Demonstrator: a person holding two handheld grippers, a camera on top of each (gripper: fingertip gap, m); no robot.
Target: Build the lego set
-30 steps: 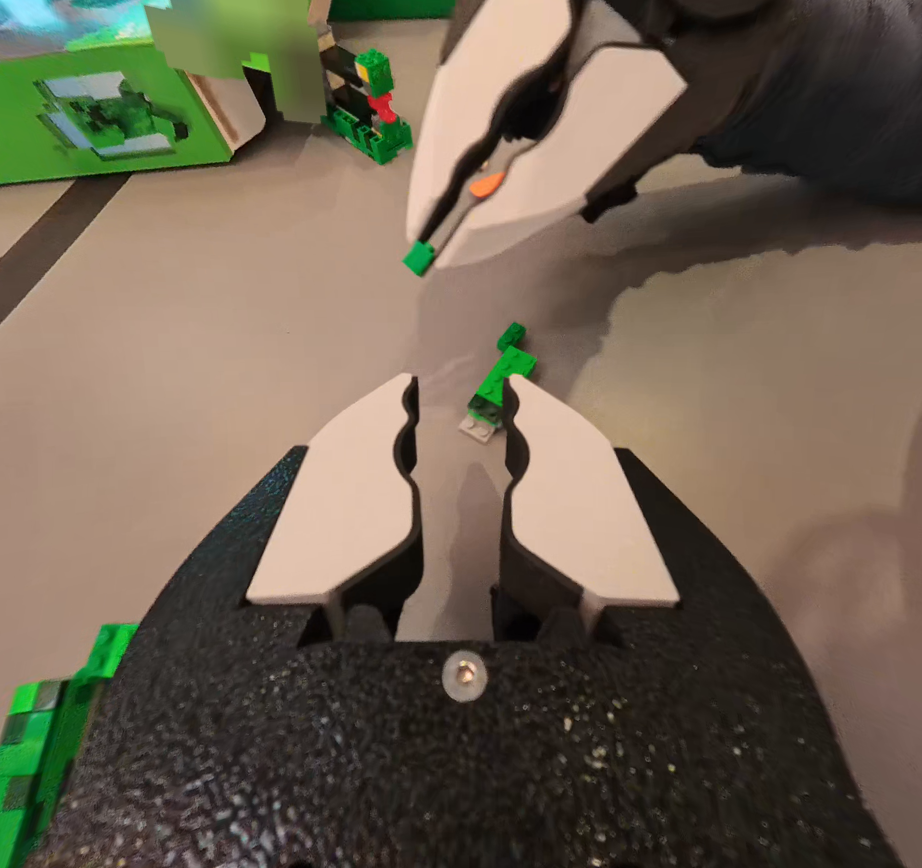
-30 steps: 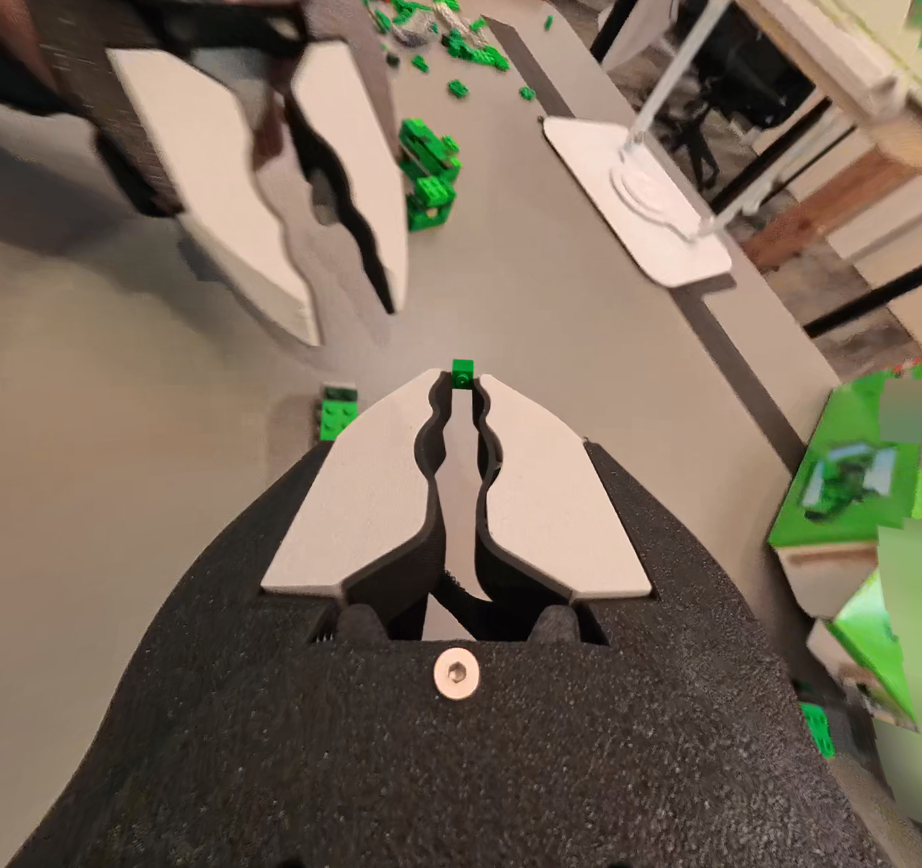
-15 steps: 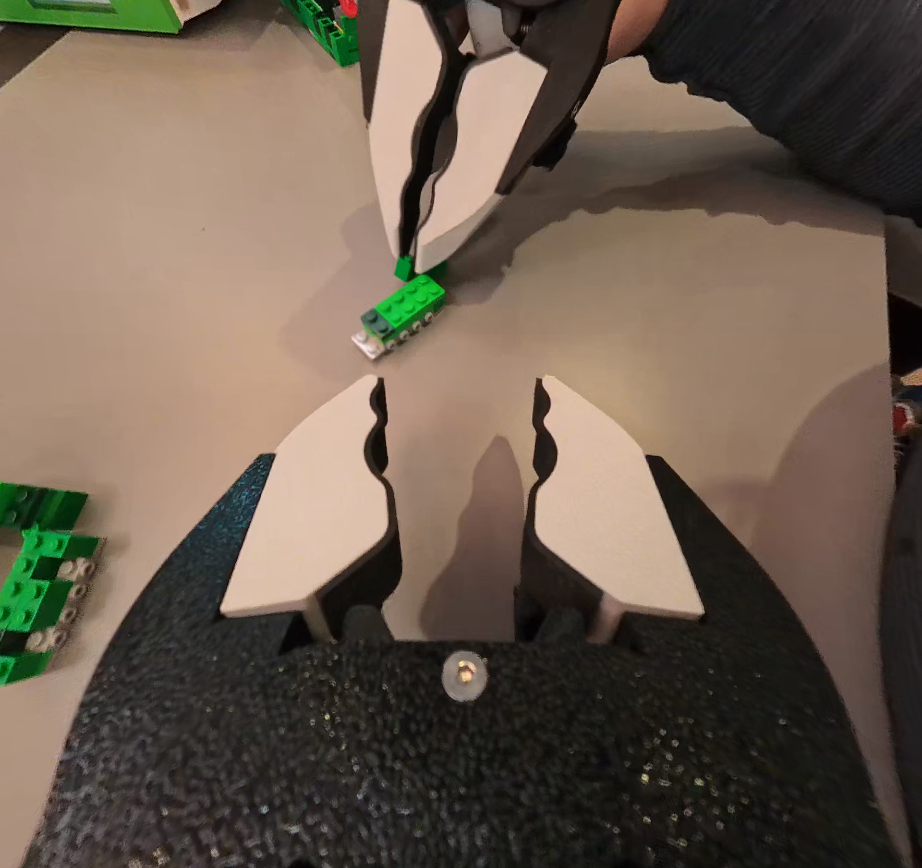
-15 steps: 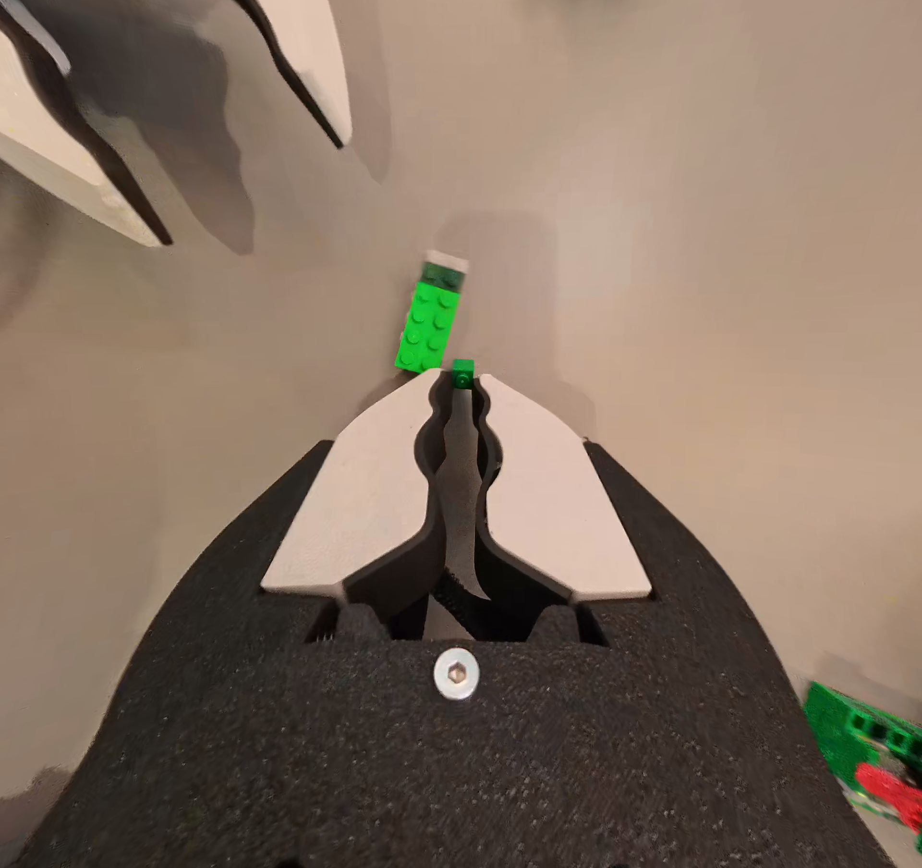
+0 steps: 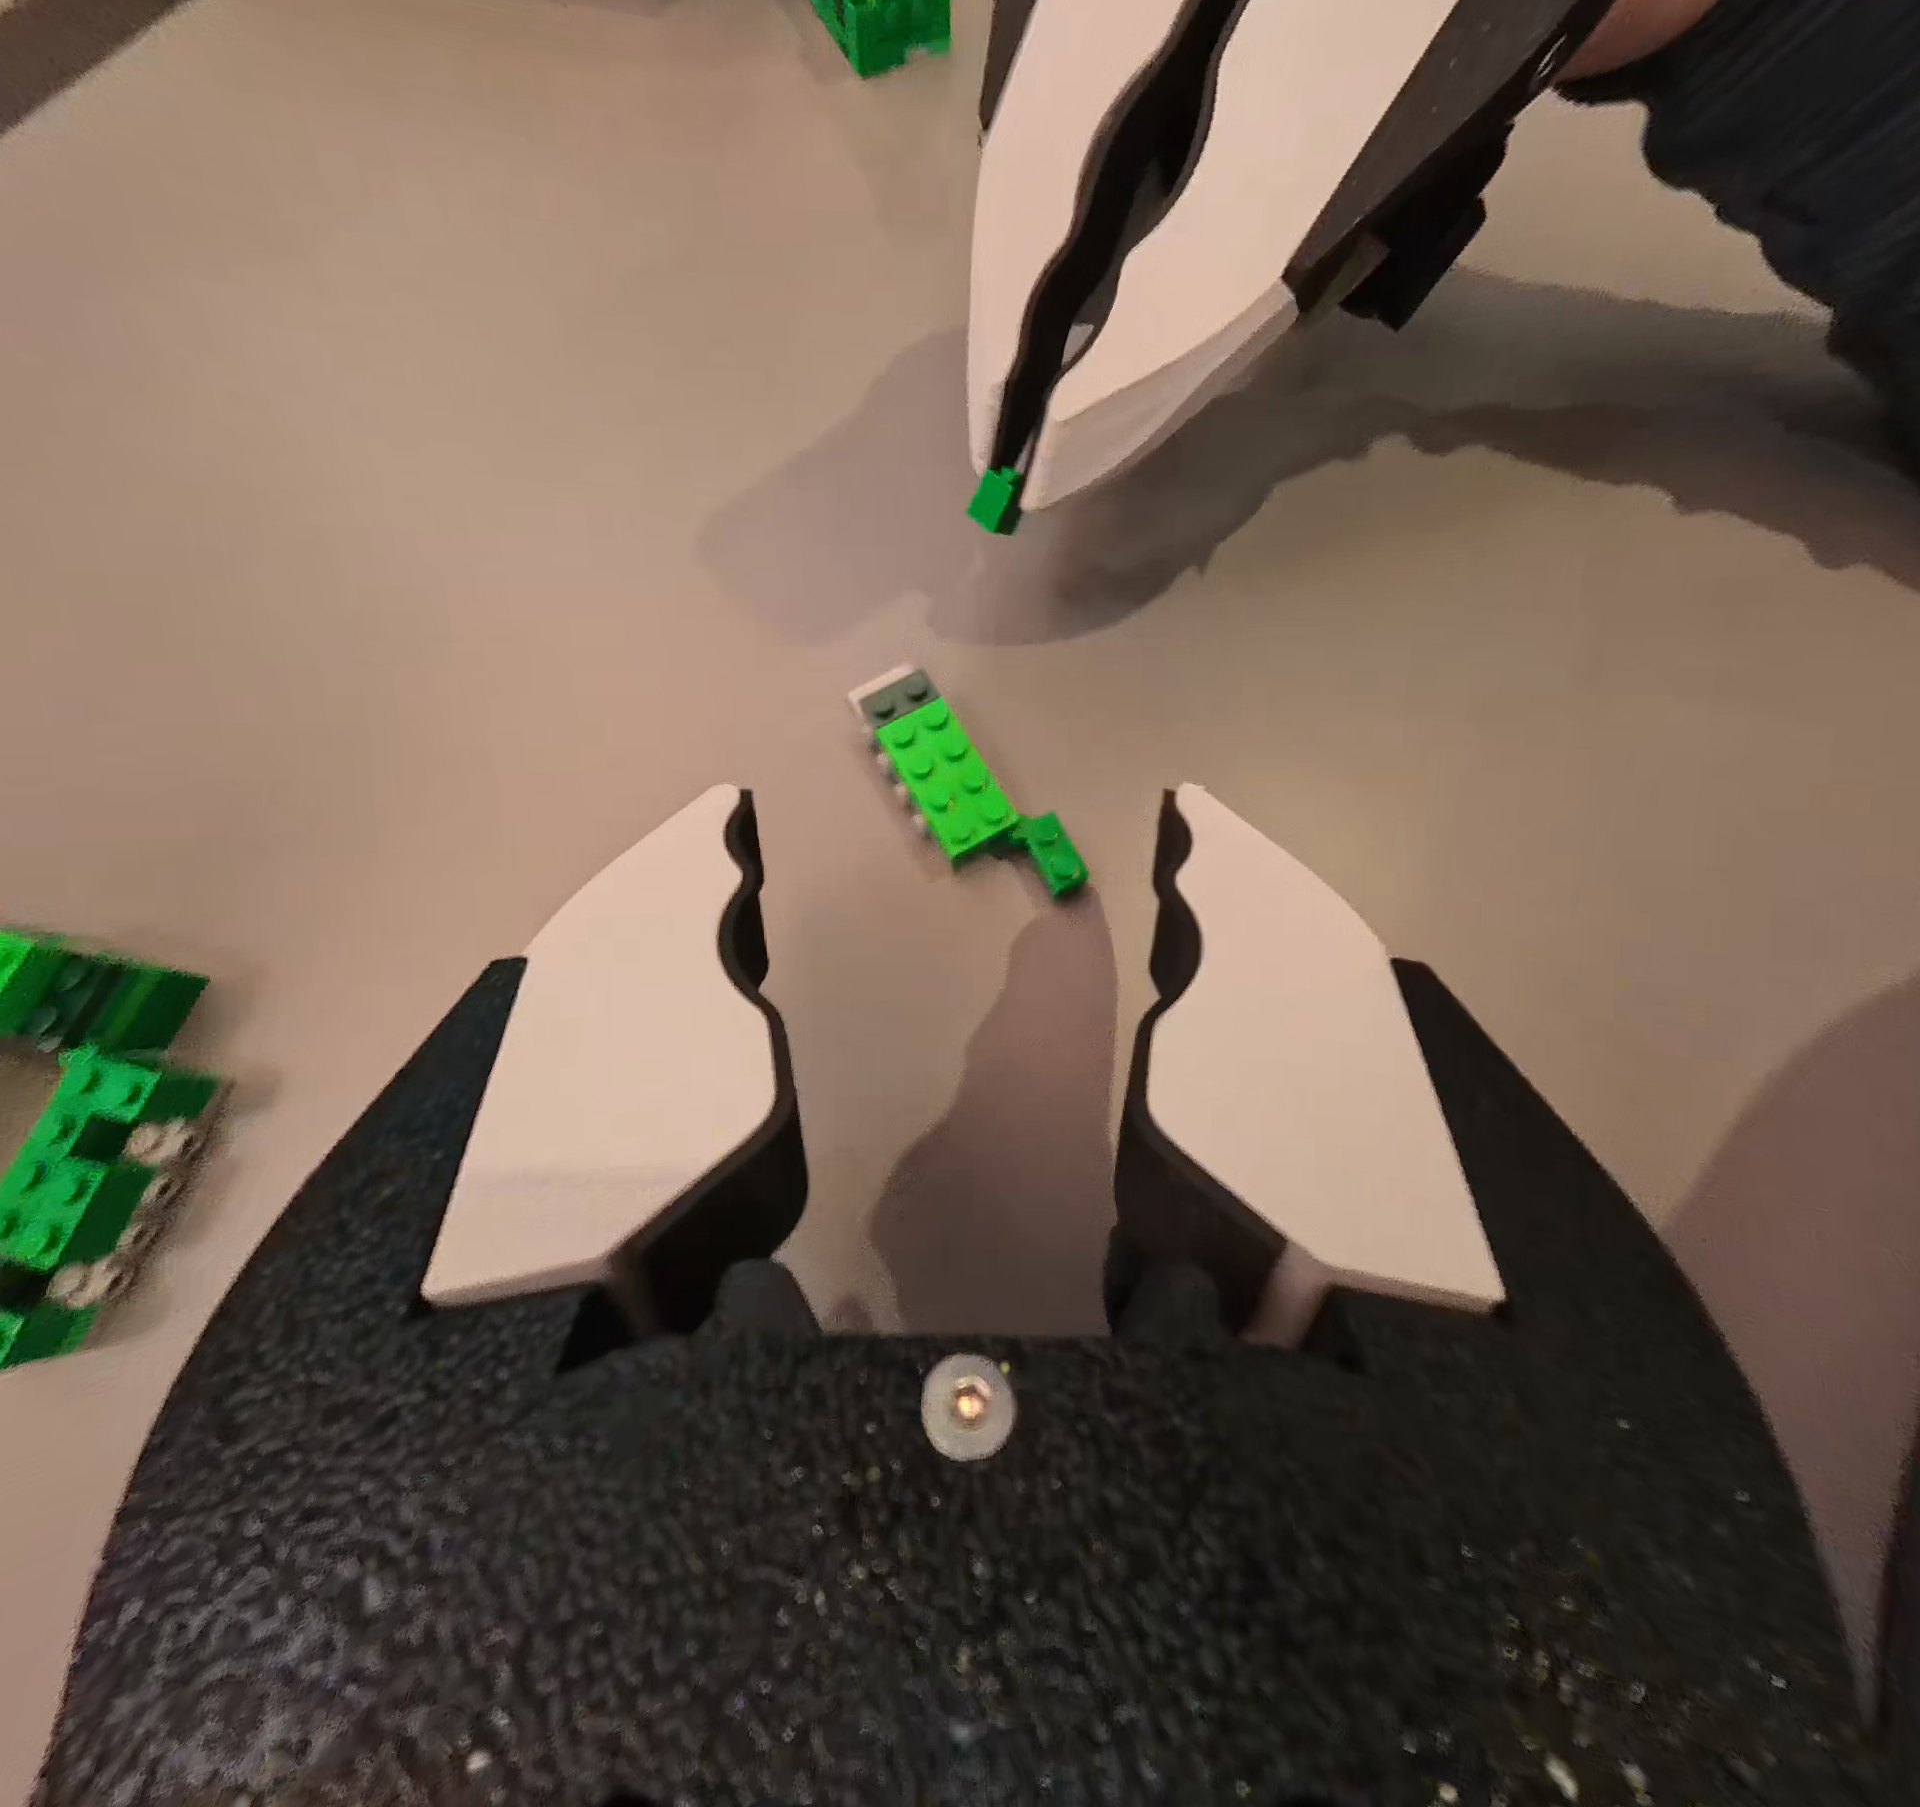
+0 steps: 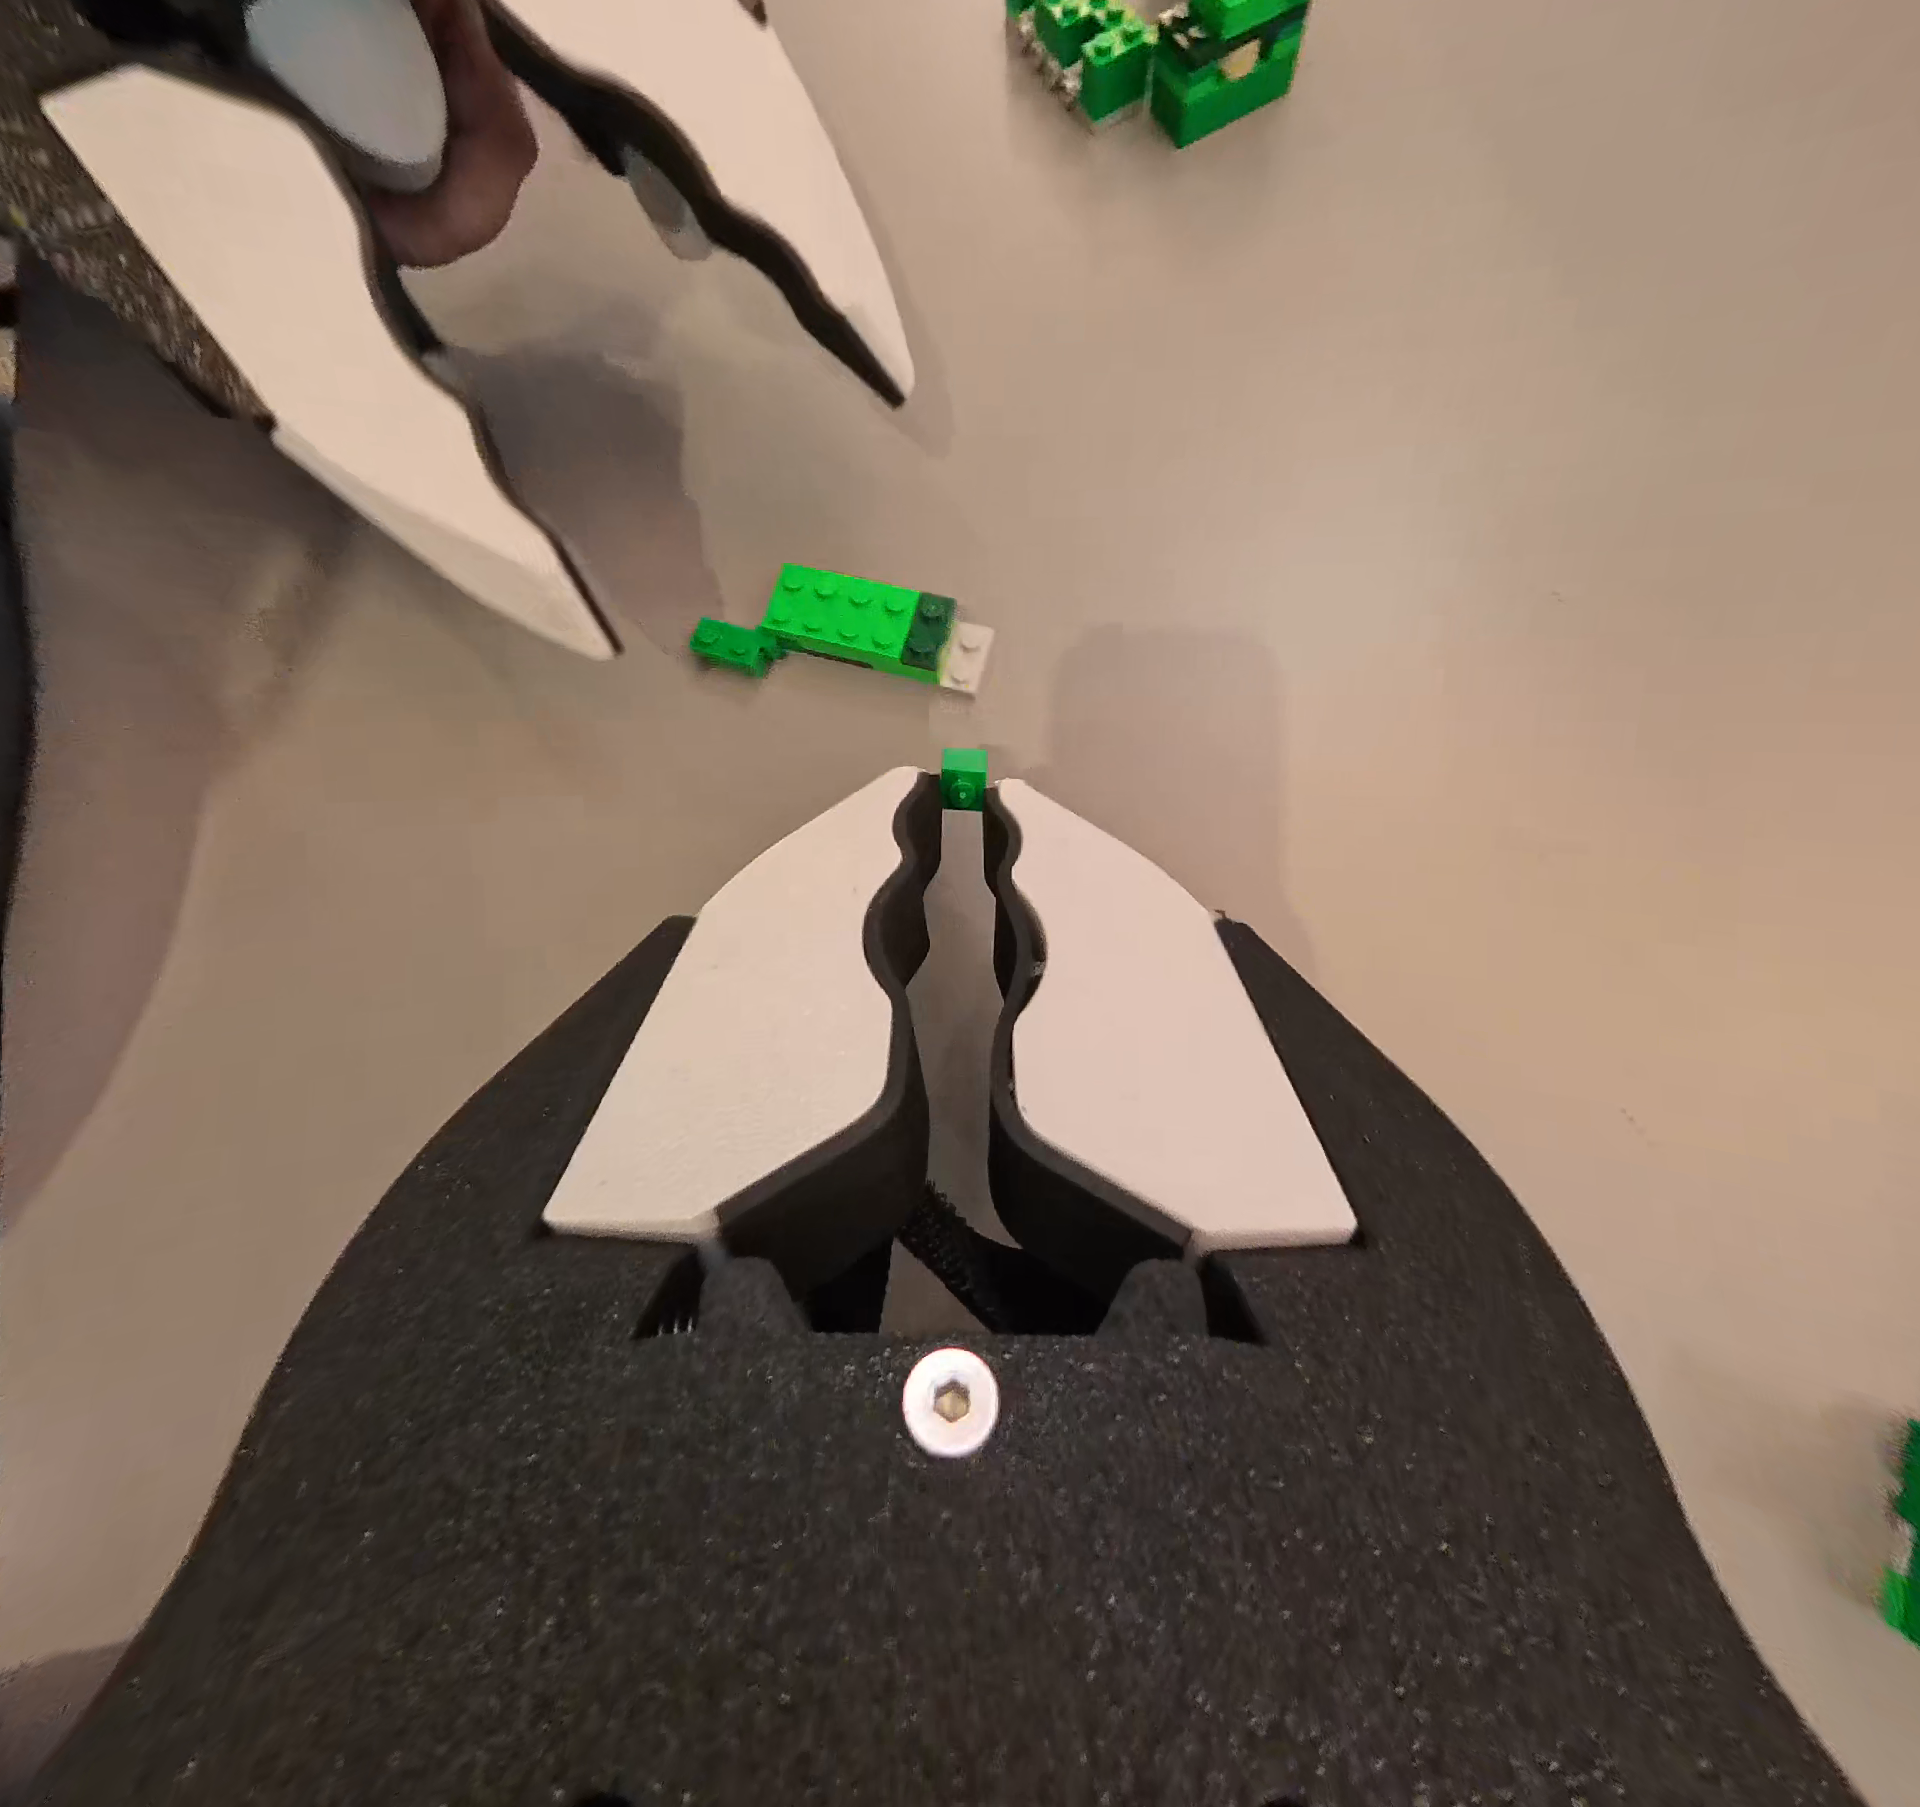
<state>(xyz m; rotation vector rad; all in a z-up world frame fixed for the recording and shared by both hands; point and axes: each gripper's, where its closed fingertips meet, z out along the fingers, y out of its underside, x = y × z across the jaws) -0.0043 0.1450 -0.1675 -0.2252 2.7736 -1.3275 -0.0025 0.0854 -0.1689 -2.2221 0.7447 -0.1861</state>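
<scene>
Your right gripper (image 6: 964, 778) is pinched on a tiny green brick (image 6: 963, 778) at its very tips, and the small green assembly (image 6: 847, 627) lies flat on the worktop (image 6: 1455, 562) just ahead of it, slightly to the left. Its long axis runs crosswise to your right gripper, grey plate end nearest the held brick. Your left gripper (image 5: 956, 807) hangs spread wide and empty, lined up almost along that axis (the loose-looking small green piece sits at its end), the assembly lying just beyond its tips, untouched. The right is nearer for placing.
</scene>
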